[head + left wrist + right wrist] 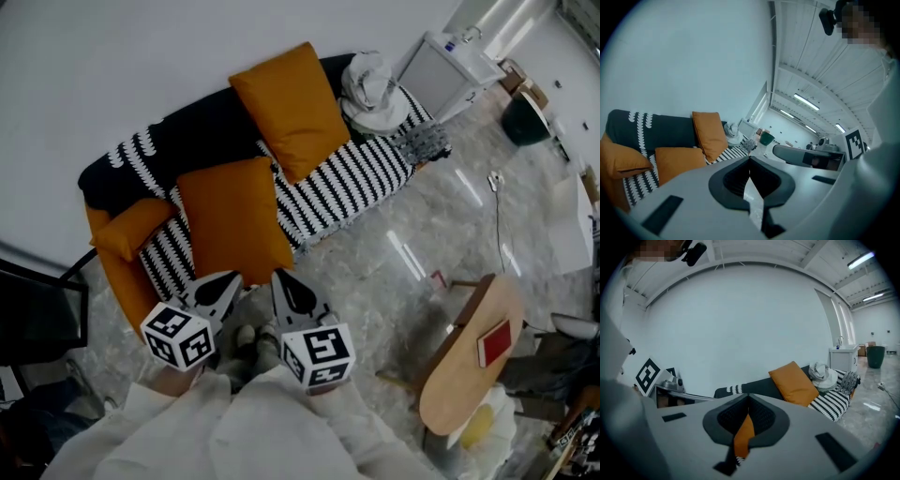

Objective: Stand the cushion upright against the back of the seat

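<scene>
Jaws of the left gripper (231, 281) are pressed together tip to tip with nothing caught in them. The right gripper (281, 279) is closed and empty in the same way (the orange seen through the slit under its tips is only cushion further off). Both sit side by side in front of the sofa (366, 178), pointing at it and tipped slightly down. Just ahead of the two tips lies the flat cushion (234, 220), orange, lying on the striped seat with its near edge at the front of the seat. Whether either tip touches it I cannot tell. Beyond it, further ahead and a little to the right of the right gripper, a second cushion (291, 108) leans upright on the black backrest. Off to the left of the left gripper a small orange bolster (131, 228) sits by the sofa's arm. Far ahead, at the right end of the seat, is a white bundle (375, 89). Well to the right of the right gripper stands a wooden table (464, 375) with a flat red object (495, 342) on it.
</scene>
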`<state>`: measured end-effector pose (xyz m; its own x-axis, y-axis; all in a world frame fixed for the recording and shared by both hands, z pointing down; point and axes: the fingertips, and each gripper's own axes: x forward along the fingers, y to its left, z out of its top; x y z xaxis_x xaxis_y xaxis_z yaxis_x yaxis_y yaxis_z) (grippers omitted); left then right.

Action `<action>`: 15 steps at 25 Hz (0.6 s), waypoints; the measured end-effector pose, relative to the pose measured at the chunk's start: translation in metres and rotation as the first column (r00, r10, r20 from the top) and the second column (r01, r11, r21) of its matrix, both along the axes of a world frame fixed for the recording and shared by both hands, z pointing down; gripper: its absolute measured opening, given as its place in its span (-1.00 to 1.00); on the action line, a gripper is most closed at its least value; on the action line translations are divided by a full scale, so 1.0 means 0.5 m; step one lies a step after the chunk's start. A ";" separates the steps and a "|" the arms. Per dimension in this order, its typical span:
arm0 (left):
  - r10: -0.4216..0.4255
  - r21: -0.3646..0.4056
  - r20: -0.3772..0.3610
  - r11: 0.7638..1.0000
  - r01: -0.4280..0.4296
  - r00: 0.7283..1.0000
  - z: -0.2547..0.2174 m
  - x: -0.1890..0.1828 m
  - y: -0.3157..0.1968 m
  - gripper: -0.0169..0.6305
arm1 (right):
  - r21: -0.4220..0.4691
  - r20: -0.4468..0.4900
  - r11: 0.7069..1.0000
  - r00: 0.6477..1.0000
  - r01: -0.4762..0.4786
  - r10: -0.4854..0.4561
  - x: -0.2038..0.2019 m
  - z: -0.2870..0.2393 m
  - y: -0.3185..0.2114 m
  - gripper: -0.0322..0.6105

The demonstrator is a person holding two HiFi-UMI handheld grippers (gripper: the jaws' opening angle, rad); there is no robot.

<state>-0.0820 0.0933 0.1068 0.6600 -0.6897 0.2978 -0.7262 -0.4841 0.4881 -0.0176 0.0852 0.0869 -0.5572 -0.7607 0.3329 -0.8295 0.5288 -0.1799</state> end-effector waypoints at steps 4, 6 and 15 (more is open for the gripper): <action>0.021 -0.027 0.009 0.999 -0.021 1.000 0.019 0.011 -0.011 -0.92 | -0.038 0.002 0.999 1.000 0.010 -0.010 -0.005 0.025 -0.016 -0.86; 0.043 -0.044 0.022 0.998 -0.042 0.999 0.031 0.023 -0.013 -0.92 | -0.045 -0.001 0.999 1.000 0.022 -0.022 -0.011 0.033 -0.021 -0.86; 0.076 -0.073 0.017 0.995 -0.074 0.997 0.082 0.083 -0.048 -0.92 | -0.073 -0.012 0.997 1.000 0.022 -0.023 0.021 0.079 -0.051 -0.86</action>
